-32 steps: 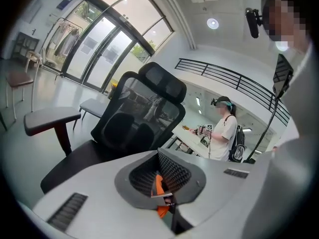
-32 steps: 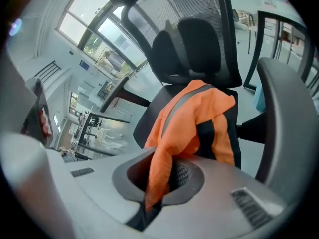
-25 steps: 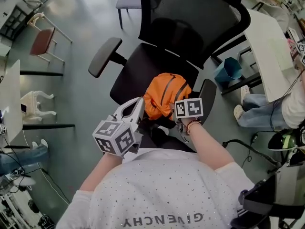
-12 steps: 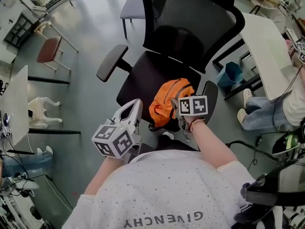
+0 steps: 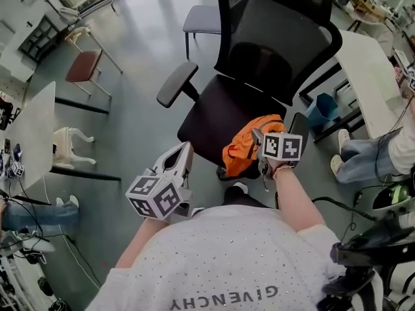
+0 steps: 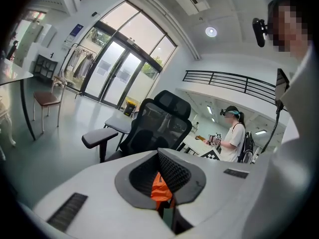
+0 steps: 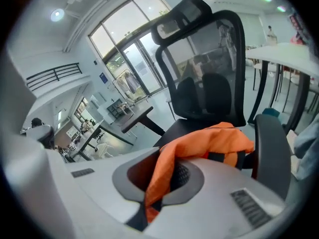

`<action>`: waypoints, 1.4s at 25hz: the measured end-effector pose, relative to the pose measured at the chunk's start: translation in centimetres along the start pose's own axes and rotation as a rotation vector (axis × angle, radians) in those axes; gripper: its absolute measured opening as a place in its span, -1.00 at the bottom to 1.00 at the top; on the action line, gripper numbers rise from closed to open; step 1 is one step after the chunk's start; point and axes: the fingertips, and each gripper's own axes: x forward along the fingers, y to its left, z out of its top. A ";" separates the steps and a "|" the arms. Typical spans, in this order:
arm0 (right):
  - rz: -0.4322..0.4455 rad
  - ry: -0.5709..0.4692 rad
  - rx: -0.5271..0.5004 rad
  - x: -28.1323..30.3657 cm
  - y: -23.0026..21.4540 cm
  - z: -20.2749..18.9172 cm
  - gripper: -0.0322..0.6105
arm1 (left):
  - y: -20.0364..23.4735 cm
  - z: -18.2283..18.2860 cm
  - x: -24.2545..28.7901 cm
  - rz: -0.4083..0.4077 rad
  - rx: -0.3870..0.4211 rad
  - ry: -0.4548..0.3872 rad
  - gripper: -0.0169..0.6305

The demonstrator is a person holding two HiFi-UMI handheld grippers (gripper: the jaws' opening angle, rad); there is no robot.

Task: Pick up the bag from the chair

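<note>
The orange bag (image 5: 248, 149) hangs off the front right corner of the black office chair's seat (image 5: 217, 112), just in front of the right armrest (image 5: 299, 127). My right gripper (image 5: 260, 142) is shut on a fold of its fabric. In the right gripper view the bag (image 7: 209, 143) drapes over the right gripper's (image 7: 155, 195) closed jaws. My left gripper (image 5: 186, 151) is to the left of the bag and apart from it, shut with nothing held. In the left gripper view a strip of the bag (image 6: 160, 190) shows through the gap behind the left gripper's (image 6: 167, 205) tips.
A blue bin (image 5: 321, 107) and a white table (image 5: 373, 76) stand right of the chair, with a seated person's legs (image 5: 363, 153) beside them. A red-seated chair (image 5: 84, 65), a grey chair (image 5: 204, 19) and a table (image 5: 35, 135) lie left and behind. A person (image 6: 234, 138) stands beyond the chair.
The right gripper has lifted the bag off the front of the seat and carried it toward the right armrest. The left gripper has drawn back, away from the bag.
</note>
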 end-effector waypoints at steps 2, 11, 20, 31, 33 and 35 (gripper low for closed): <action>-0.020 -0.034 -0.025 -1.0 1.0 0.4 -0.86 | 0.3 0.2 -1.2 -0.013 0.006 -0.001 -0.95; -0.059 -0.170 -0.057 -5.7 5.2 1.1 -0.86 | -0.4 1.8 -4.6 -0.111 0.036 -0.047 -0.95; -0.055 -0.329 -0.224 -11.9 12.4 4.7 -0.86 | -2.1 5.2 -6.3 -0.194 0.065 -0.094 -0.95; 0.077 -0.640 -0.277 -21.4 23.1 8.4 -0.86 | -3.2 6.6 -10.4 -0.288 0.106 -0.140 -0.95; 0.099 -0.688 -0.272 -23.2 24.8 8.7 -0.86 | -3.1 6.5 -11.1 -0.288 0.130 -0.134 -0.95; 0.127 -0.730 -0.248 -24.9 26.2 8.9 -0.86 | -2.8 6.3 -11.8 -0.288 0.126 -0.128 -0.95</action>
